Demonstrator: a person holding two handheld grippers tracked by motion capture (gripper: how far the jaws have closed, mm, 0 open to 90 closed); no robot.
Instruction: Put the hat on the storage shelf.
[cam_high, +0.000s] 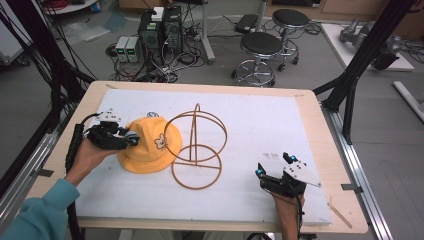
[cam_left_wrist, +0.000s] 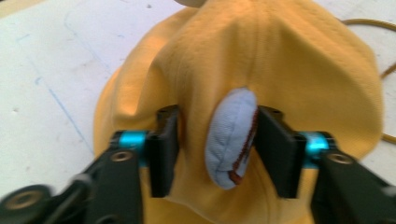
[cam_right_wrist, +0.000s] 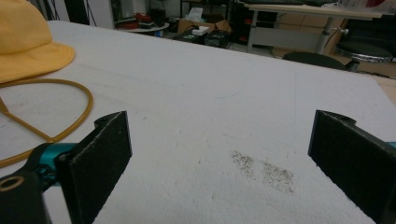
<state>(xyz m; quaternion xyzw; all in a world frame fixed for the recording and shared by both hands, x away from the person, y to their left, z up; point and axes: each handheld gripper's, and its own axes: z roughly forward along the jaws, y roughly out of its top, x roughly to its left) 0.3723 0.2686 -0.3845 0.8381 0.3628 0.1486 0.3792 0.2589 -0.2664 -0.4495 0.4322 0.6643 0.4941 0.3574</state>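
High view: a yellow bucket hat (cam_high: 149, 146) lies on the white sheet (cam_high: 280, 125) covering the desk (cam_high: 320, 130), and everything else is placed from that hat. Just beside the hat, on the side away from the person's left hand, stands a wire hat stand (cam_high: 196, 148) made of brown hoops; its lower ring lies flat on the sheet and the hat's brim touches or overlaps one hoop. The left tool (cam_high: 131, 140) sits at the hat's other side, low over the brim, carried by a hand in a teal sleeve (cam_high: 37, 214). The right tool (cam_high: 272, 170) rests well apart from the hat, beyond the stand and nearer the person's edge of the desk.

In the left gripper view the hat (cam_left_wrist: 280, 65) fills the space ahead, its fabric bunched up into a ridge between the two black jaws. A pale blue padded patch (cam_left_wrist: 231, 137) with a brown edge stands upright on the hat between them, the one jaw touching its edge, the other pressed against yellow cloth. The left tool (cam_left_wrist: 217, 149) stands half closed on this fold of the hat.

In the right gripper view the right tool (cam_right_wrist: 219, 163) stands wide with bare sheet between its jaws; the hat (cam_right_wrist: 28, 46) lies far off at the upper corner, the stand's ring (cam_right_wrist: 60, 112) just below it.
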